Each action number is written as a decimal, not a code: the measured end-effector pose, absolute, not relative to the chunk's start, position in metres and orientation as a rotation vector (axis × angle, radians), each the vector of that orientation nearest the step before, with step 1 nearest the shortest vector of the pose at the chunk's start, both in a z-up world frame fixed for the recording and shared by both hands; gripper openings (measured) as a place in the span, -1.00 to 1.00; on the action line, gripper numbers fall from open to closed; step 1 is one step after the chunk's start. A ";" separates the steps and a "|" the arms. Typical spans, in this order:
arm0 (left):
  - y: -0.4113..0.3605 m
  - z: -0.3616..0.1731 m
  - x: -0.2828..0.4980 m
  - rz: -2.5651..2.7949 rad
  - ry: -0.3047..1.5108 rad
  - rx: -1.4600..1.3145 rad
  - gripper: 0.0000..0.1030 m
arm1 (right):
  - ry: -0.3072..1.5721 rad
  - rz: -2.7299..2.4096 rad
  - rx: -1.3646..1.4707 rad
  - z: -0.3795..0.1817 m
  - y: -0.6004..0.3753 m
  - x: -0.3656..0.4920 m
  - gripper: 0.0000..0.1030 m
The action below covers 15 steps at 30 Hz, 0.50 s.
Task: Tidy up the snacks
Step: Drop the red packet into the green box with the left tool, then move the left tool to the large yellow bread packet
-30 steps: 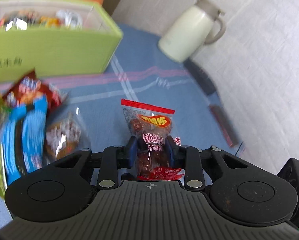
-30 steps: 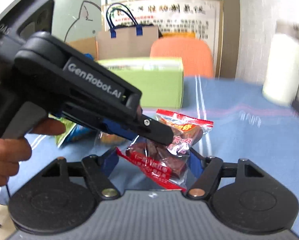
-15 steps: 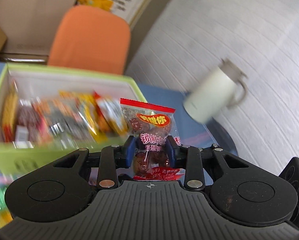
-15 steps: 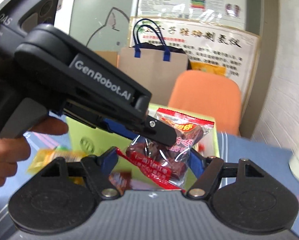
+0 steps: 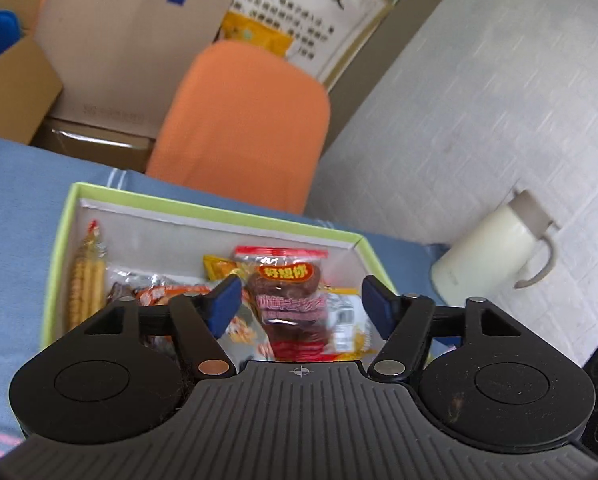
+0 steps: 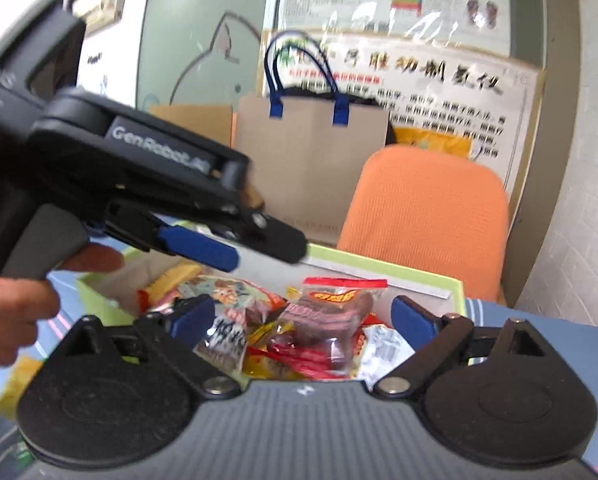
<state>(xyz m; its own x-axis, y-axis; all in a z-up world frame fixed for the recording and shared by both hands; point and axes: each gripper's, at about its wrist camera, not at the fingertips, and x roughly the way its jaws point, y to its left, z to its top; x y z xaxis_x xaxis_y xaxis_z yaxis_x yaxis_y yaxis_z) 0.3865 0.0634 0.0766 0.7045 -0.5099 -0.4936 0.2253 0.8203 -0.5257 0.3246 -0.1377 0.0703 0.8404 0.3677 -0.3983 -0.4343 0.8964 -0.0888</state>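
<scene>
**Both packets let go over the green box**

A second ago we had both hand-held grippers low over the blue bench, each pinching a packet of red dates; now both hang above the green box, and the packets sit loose between parted blades.

Our left hand-held gripper (image 5: 301, 300) has its blue pads well apart and its jaws are opening. The date packet (image 5: 287, 304) lies between them, clear of both pads, its red top edge toward the far wall of the green box (image 5: 203, 210). To its left in the box we see a corn packet (image 5: 85, 280) and other wrapped snacks.

Our right hand-held gripper (image 6: 303, 318) stands wider, its jaws opening too. Its date packet (image 6: 331, 312) lies tilted on the heap of snacks in the box, touching neither pad.

From the right wrist we see the left gripper's body crossing the upper left, a hand (image 6: 17, 300) on its grip.

On the bench to the right of the box stands a cream jug (image 5: 495, 248). Beyond the far edge is an orange chair (image 5: 243, 124).
</scene>
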 end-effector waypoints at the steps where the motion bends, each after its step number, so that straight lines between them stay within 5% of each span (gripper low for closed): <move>1: 0.066 0.078 0.377 -0.419 0.664 -0.453 0.05 | 0.370 0.416 -0.182 0.069 -0.138 0.311 0.99; 7: 0.080 0.077 0.296 -0.372 0.618 -0.455 0.25 | 0.423 0.380 -0.205 0.049 -0.139 0.233 0.99; 15: 0.084 0.048 0.208 -0.347 0.679 -0.527 0.27 | 0.485 0.348 -0.219 0.019 -0.126 0.156 0.99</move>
<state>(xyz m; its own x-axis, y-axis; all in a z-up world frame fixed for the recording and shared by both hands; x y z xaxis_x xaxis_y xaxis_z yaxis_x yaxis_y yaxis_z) 0.2079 0.0841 0.0482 0.7297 -0.4655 -0.5008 0.1327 0.8149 -0.5642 0.1560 -0.1264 0.0194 0.8278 0.2733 -0.4899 -0.3759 0.9185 -0.1228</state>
